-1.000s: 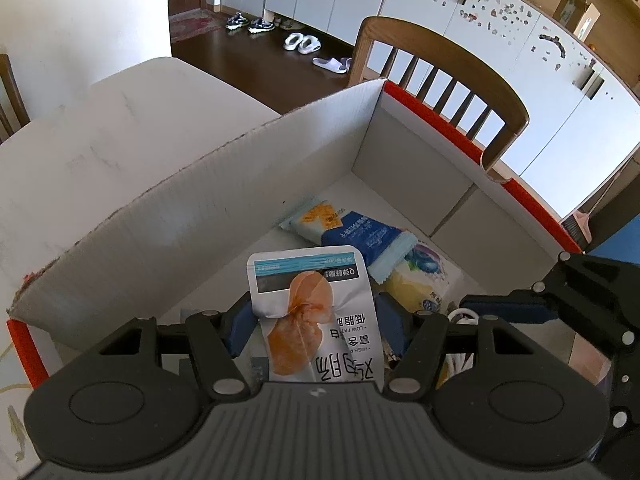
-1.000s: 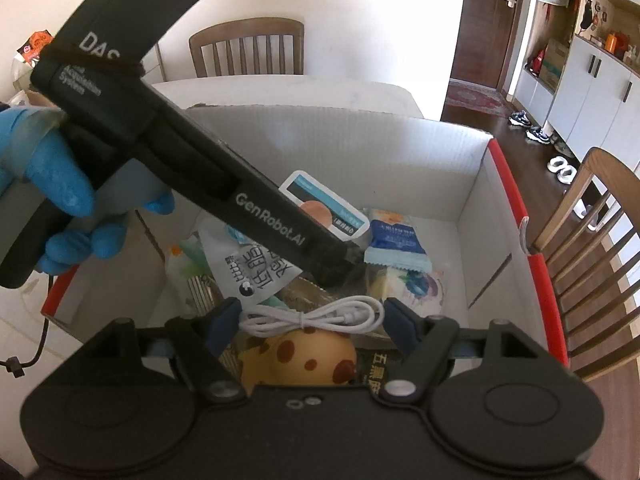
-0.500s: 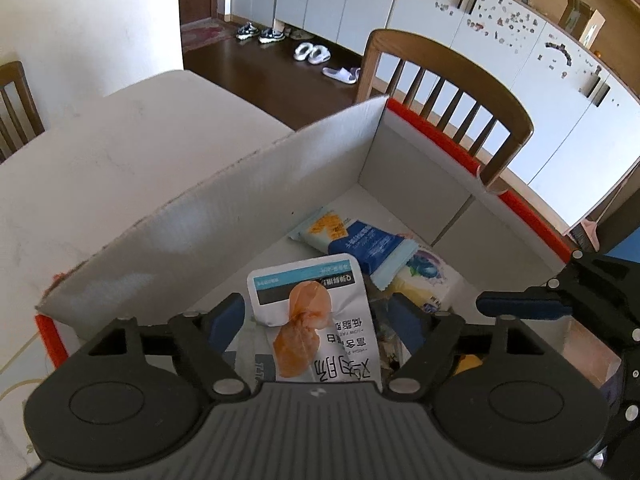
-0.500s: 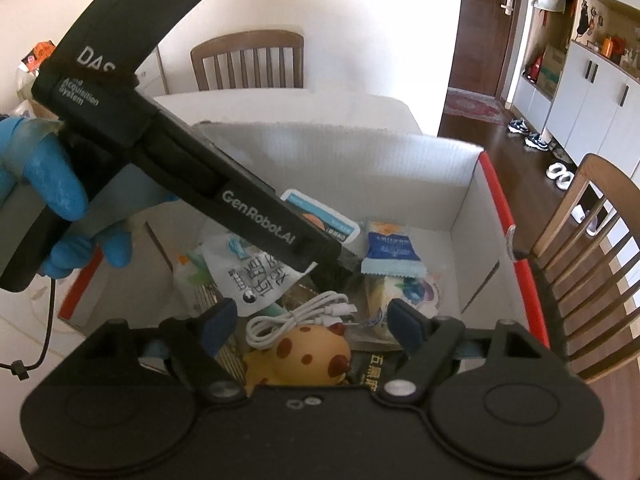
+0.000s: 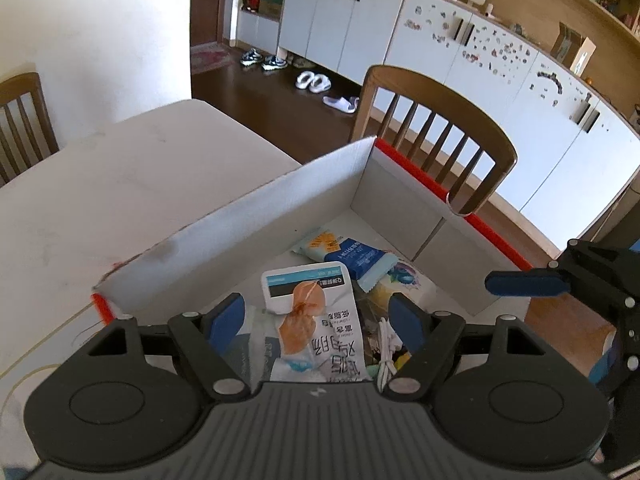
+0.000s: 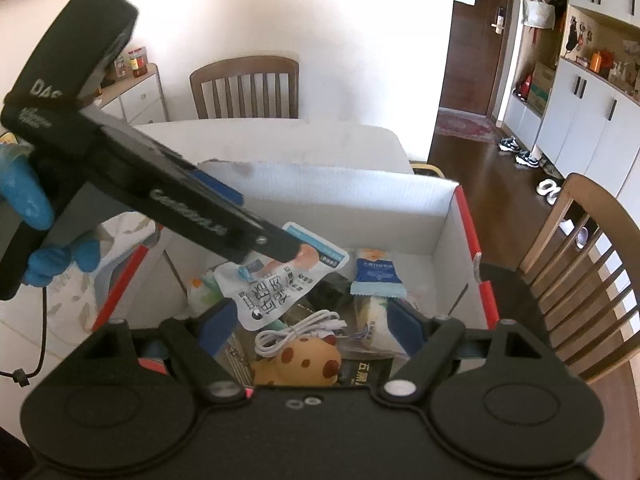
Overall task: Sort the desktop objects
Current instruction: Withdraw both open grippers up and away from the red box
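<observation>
Hovering above an open white cardboard box (image 5: 280, 216) with red edges, both tools sit over a jumble of already collected objects, which suggests the sorting is well along.

The left tool (image 5: 316, 316) has its blue-padded fingers spread wide, with nothing pinched. Between them, lower down, lies a white snack pouch (image 5: 316, 320) printed with an orange chicken picture and large Chinese characters; it rests on the pile in the box, probably just dropped there, though that is a judgement.

The right tool (image 6: 308, 324) is also spread apart and empty, poised over the same box, likely choosing or finishing a placement. From its view the left tool's long black body (image 6: 192, 216) crosses the frame, gripped by a blue-gloved hand (image 6: 24, 196). White lettering on it reads "DAS", and further down a blurred word starting "GenRobot".

Inside the box are a coiled white cable (image 6: 298, 330), a tan spotted plush toy (image 6: 298, 364), a blue and white wrapped snack bar (image 6: 374, 276) and a dark packet (image 6: 362, 372) with Chinese characters.

The box stands on a pale table (image 5: 100, 192), with wooden chairs (image 5: 436, 140) around it.
</observation>
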